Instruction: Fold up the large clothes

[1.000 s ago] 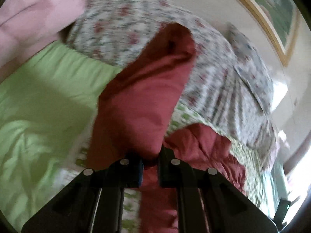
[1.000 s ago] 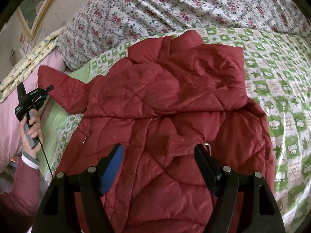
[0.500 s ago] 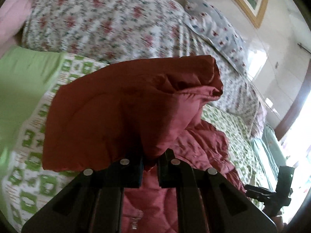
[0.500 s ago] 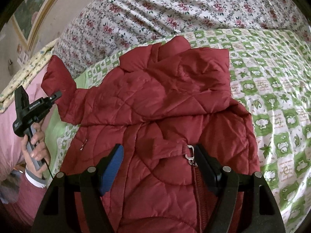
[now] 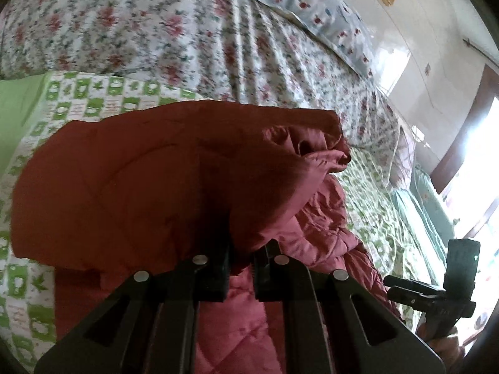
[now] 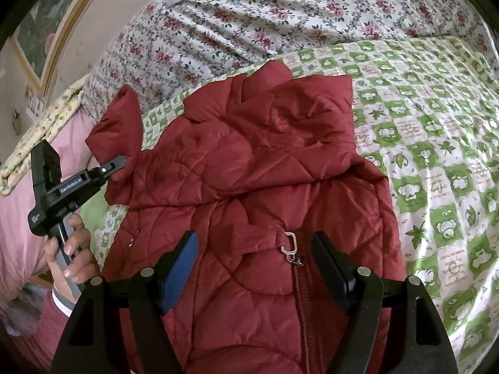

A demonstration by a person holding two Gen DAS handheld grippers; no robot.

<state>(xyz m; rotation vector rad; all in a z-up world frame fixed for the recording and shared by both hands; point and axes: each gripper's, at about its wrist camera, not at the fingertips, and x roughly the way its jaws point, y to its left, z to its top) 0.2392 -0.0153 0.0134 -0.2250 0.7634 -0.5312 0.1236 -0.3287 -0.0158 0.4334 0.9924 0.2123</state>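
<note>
A red quilted jacket (image 6: pixel 265 168) lies front up on the bed, zipper pull (image 6: pixel 290 243) near its middle. My left gripper (image 5: pixel 241 258) is shut on the jacket's left sleeve (image 5: pixel 156 180) and holds it lifted above the bed; it also shows in the right wrist view (image 6: pixel 117 163), at the sleeve (image 6: pixel 120 131). My right gripper (image 6: pixel 254 249) is open and empty, hovering low over the jacket's chest with the zipper pull between its fingers. It shows in the left wrist view (image 5: pixel 436 296) at the lower right.
The jacket rests on a green-and-white checked sheet (image 6: pixel 436 143). A floral quilt (image 6: pixel 280 15) is heaped behind it. A pink blanket (image 6: pixel 18 218) lies at the left edge. A framed picture (image 6: pixel 46 25) hangs on the wall.
My left gripper has carried the sleeve up and rightward toward the jacket's body. My right gripper has moved forward along the jacket, so the zipper pull now sits between its fingers.
</note>
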